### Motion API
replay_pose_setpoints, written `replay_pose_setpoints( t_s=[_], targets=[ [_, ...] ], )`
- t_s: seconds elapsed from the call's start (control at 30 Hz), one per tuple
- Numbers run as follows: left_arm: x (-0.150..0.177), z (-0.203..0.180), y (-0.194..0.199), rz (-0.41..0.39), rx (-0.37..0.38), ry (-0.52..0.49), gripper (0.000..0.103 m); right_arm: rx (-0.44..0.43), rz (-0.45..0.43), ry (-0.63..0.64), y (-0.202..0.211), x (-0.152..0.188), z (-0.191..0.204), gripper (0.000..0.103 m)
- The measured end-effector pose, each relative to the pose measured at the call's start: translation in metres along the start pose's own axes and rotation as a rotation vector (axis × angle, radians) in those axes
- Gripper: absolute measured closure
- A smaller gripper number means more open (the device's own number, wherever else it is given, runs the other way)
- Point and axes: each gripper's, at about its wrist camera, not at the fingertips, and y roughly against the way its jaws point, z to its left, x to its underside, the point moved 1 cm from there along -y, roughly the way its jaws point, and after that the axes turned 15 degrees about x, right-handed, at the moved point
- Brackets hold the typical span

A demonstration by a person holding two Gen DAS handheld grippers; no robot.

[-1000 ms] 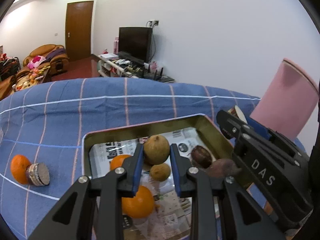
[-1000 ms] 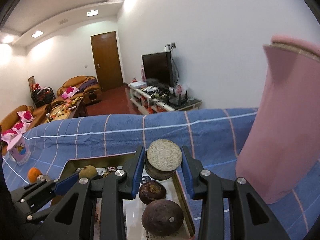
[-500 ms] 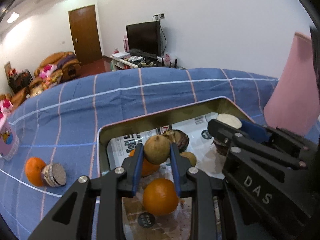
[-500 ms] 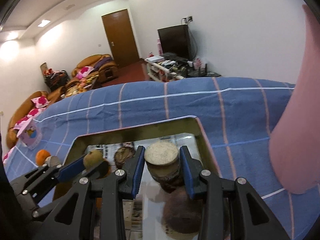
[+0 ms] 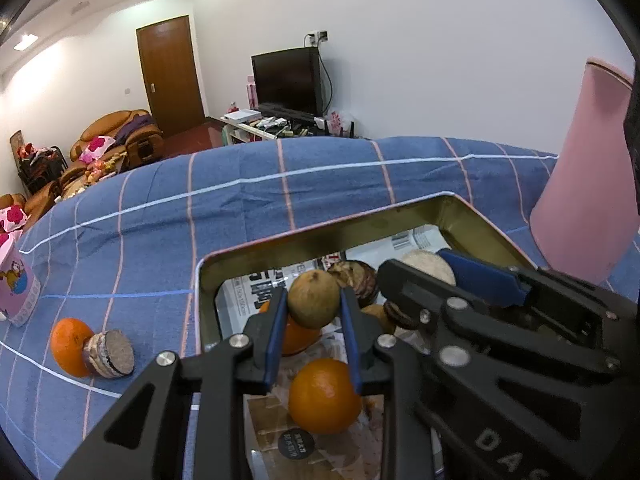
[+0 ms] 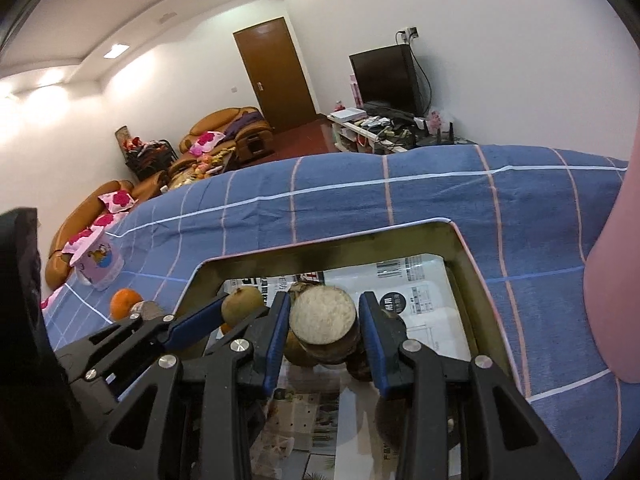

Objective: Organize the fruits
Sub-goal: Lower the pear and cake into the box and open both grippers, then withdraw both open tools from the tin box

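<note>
Left gripper (image 5: pixel 313 312) clamping a round brown-green fruit (image 5: pixel 314 299) above the gold metal tray (image 5: pixel 476 222), right gripper (image 6: pixel 323 322) clamping a cut-faced brown fruit (image 6: pixel 322 315) over its newspaper lining (image 6: pixel 420 300), orange (image 5: pixel 67 346) beyond on blue checked cloth (image 5: pixel 240 200)

Metal tin (image 5: pixel 476 216): brassy, dull sheen inside. Glossy printed paper lining (image 6: pixel 420 300). Checked cotton cloth (image 5: pixel 240 208) over table, matt, creased. Tangerine (image 5: pixel 324 396) shiny, dimpled. Brown fruit (image 5: pixel 314 299) matt, rough. Black plastic grippers, blue pads (image 5: pixel 276 336) smooth.
</note>
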Motion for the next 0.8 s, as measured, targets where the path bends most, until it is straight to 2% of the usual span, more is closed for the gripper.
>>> replay_pose_setpoints(
  t_s=[0.03,0.07,0.1,0.2,0.23,0.3,0.37,0.5,0.63,0.8],
  targets=[
    [0.0,0.001,0.0,-0.001,0.0,0.002,0.072,-0.008,0.0,-0.006,0.001,0.0,0.0,0.065],
    [0.001,0.001,0.001,-0.001,0.004,0.003,0.065,-0.019,-0.003,-0.018,0.003,0.0,-0.001,0.065],
    [0.001,0.001,0.001,-0.001,0.006,0.005,0.05,-0.026,-0.014,-0.033,0.006,0.0,-0.003,0.065],
    [0.003,0.0,0.009,-0.035,0.004,0.008,0.023,0.0,-0.082,-0.078,0.02,-0.003,-0.014,0.065],
    [0.004,-0.001,0.012,-0.045,-0.002,0.005,0.019,0.01,-0.099,-0.089,0.024,-0.004,-0.016,0.062],
    [0.004,0.0,0.016,-0.06,-0.014,0.007,0.005,0.043,-0.137,-0.124,0.032,-0.005,-0.024,0.052],
    [0.005,0.001,0.023,-0.093,-0.008,0.017,0.0,0.072,-0.164,-0.148,0.037,-0.005,-0.028,0.047],
    [0.004,-0.003,0.028,-0.116,-0.011,-0.007,0.0,0.078,-0.173,-0.171,0.042,-0.005,-0.033,0.046],
    [0.004,-0.006,0.029,-0.119,-0.013,-0.02,0.0,0.116,-0.181,-0.141,0.044,-0.005,-0.029,0.046],
    [0.004,-0.002,0.035,-0.143,-0.025,-0.011,0.0,0.209,-0.3,-0.149,0.055,0.004,-0.036,0.043]
  ],
)
